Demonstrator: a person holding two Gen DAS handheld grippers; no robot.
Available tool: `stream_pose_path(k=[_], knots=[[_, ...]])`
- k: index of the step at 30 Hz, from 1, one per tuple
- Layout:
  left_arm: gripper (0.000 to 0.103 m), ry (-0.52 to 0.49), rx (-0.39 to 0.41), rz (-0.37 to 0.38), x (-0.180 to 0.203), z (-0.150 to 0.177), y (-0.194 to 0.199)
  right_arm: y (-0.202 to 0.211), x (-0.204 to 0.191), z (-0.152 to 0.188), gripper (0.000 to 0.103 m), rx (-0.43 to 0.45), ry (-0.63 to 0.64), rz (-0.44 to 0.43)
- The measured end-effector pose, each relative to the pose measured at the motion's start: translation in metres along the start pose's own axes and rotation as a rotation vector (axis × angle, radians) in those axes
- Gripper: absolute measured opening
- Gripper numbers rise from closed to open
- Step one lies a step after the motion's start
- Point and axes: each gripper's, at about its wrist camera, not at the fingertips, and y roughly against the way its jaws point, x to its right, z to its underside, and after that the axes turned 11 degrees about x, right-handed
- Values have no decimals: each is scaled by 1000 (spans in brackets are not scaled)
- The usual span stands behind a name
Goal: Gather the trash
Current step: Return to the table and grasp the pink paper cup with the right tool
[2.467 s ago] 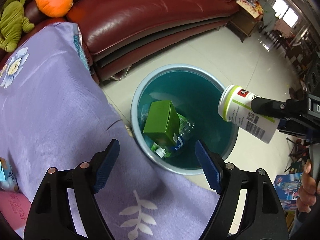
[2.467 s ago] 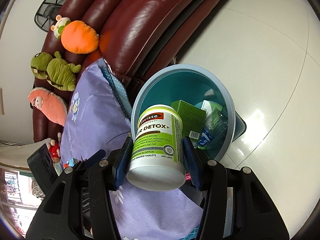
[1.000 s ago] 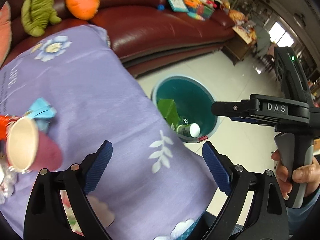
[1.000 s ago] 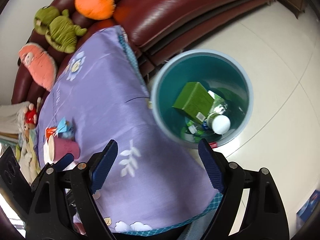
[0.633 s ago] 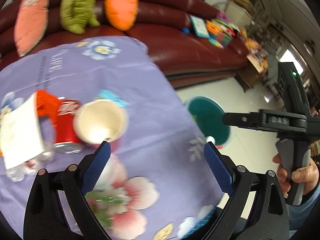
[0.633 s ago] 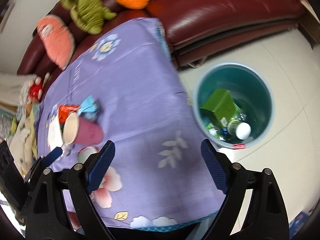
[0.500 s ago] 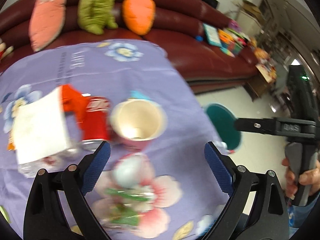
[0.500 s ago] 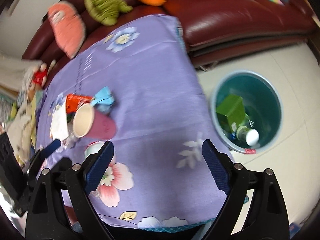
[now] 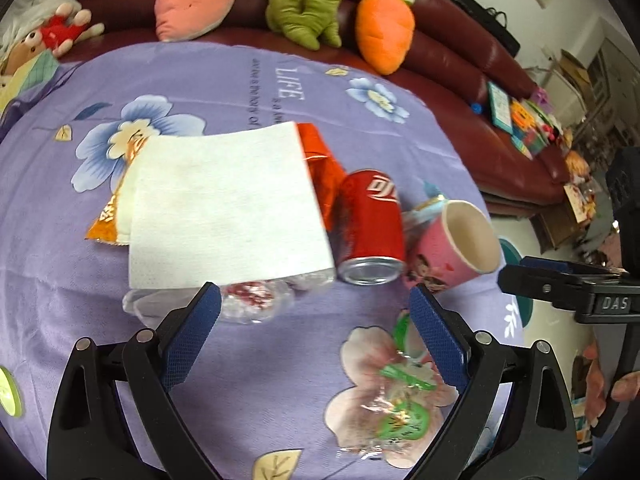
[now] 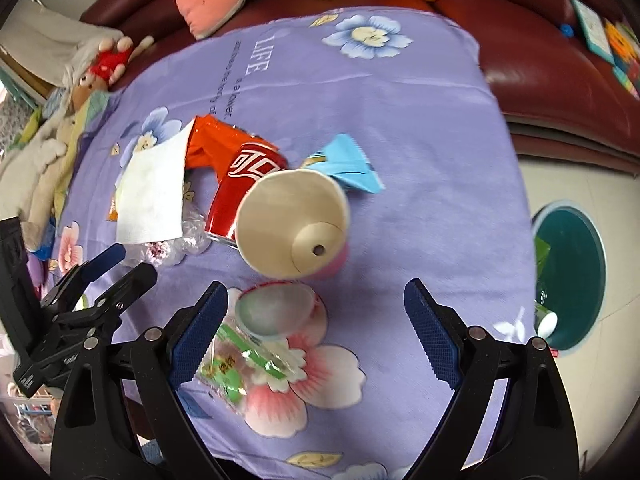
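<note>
Trash lies on a purple flowered tablecloth (image 9: 248, 76): a white napkin (image 9: 224, 208), a red soda can (image 9: 370, 224) on its side, a pink paper cup (image 9: 452, 248) tipped over, a crumpled clear plastic bottle (image 9: 252, 300), an orange snack bag (image 9: 106, 220) and a green wrapper (image 9: 404, 412). My left gripper (image 9: 314, 336) hangs open above the cloth just below the can, holding nothing. My right gripper (image 10: 316, 326) is open and empty over the cup (image 10: 292, 224) and a green-lidded cup (image 10: 276, 312). The teal bin (image 10: 568, 276) stands on the floor at the right.
A dark red sofa (image 9: 452, 68) with plush toys (image 9: 308, 0) runs behind the table. Books and toys (image 9: 520, 120) lie on its right end. A blue wrapper (image 10: 348, 168) sits beyond the cup. A hand (image 9: 604, 380) holds the right gripper's handle.
Both grippers have swung away from the bin toward the trash pile on the cloth. The white bottle that the right gripper held earlier lies in the bin.
</note>
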Motion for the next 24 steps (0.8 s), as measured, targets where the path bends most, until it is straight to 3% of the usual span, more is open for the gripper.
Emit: stream_pose_path(k=[12, 14, 15, 24], knots=[[95, 21, -5, -6, -13, -7, -12, -35, -16, -14, 86, 16, 26, 33], [95, 16, -5, -7, -12, -7, -12, -38, -16, -13, 78, 20, 22, 22], [95, 12, -5, -7, -10, -7, -12, -39, -15, -12, 67, 21, 21, 19], [95, -72, 4, 4, 26, -17, -17, -7, 1, -12, 65, 61, -23, -52]])
